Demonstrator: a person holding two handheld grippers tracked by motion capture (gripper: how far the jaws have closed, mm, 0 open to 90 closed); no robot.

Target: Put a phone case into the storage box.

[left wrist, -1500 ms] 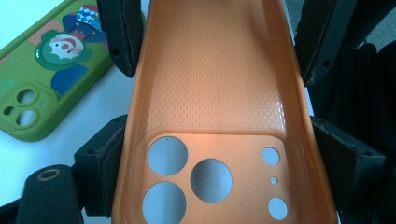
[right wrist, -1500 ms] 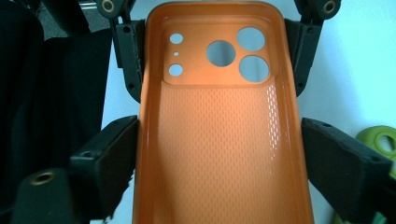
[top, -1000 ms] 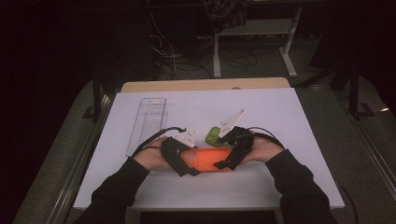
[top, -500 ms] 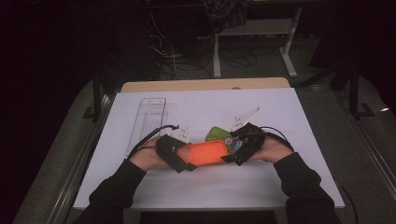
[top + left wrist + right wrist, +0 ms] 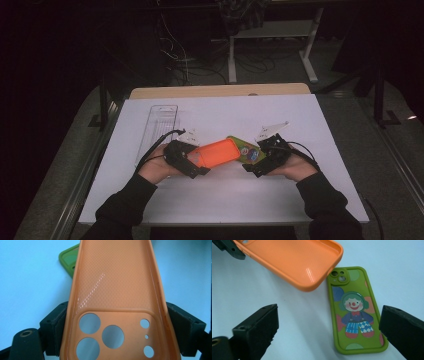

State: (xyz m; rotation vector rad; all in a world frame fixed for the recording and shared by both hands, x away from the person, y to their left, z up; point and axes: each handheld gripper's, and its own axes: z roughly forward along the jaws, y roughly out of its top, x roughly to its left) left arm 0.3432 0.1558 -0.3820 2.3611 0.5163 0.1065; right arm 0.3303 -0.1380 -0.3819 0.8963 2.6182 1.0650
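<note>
An orange phone case (image 5: 216, 152) (image 5: 113, 290) (image 5: 289, 261) is held above the white table, its hollow side up, with my left gripper (image 5: 189, 161) (image 5: 117, 330) shut on its camera-hole end. A green phone case with a clown picture (image 5: 246, 149) (image 5: 354, 310) lies flat on the table, its camera end partly under the orange case's far end; a corner of the green case (image 5: 68, 260) shows in the left gripper view. My right gripper (image 5: 261, 164) (image 5: 329, 332) stands open just short of the green case, its jaws to either side and apart from it.
A clear plastic tray (image 5: 157, 130) lies at the table's left rear. The white table sheet (image 5: 300, 115) has free room to the right and front. Metal rails run along both table sides; a dark floor with cables and a stand lies beyond.
My right gripper has let go of the orange case, opened and drawn back to the right. The left gripper still holds the case, which now points right and away over the green case.
</note>
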